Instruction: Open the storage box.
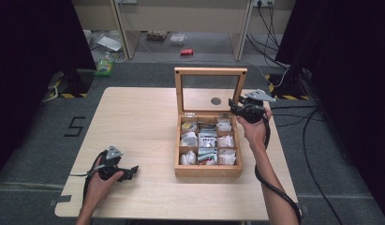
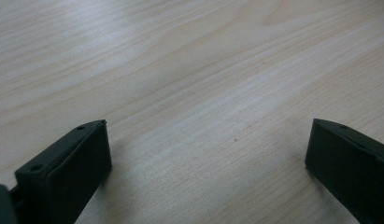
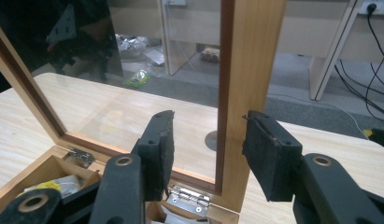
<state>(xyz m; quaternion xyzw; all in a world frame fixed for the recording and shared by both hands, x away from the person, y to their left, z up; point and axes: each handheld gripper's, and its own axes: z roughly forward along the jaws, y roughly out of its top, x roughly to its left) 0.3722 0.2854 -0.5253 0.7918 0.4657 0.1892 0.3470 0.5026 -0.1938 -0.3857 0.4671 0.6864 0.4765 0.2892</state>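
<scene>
At the lid's (image 3: 248,70) right frame post, the right gripper (image 3: 208,149) stands half open, straddling it without pressing. Next it likely must close to swing the lid over the box (image 1: 208,171). Left gripper (image 2: 206,154) rests wide open on the table (image 2: 180,70).

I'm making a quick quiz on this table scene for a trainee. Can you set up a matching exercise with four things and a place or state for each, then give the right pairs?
Things:
1. lid
2. left gripper
3. right gripper
4. red can

Places or states:
A. lies on the floor beyond the table
B. jaws apart over bare tabletop, nothing between them
C. stands upright, with a glass pane in its wooden frame
D. jaws either side of the lid's frame post, not pressing on it

Right pairs: 1-C, 2-B, 3-D, 4-A.
</scene>
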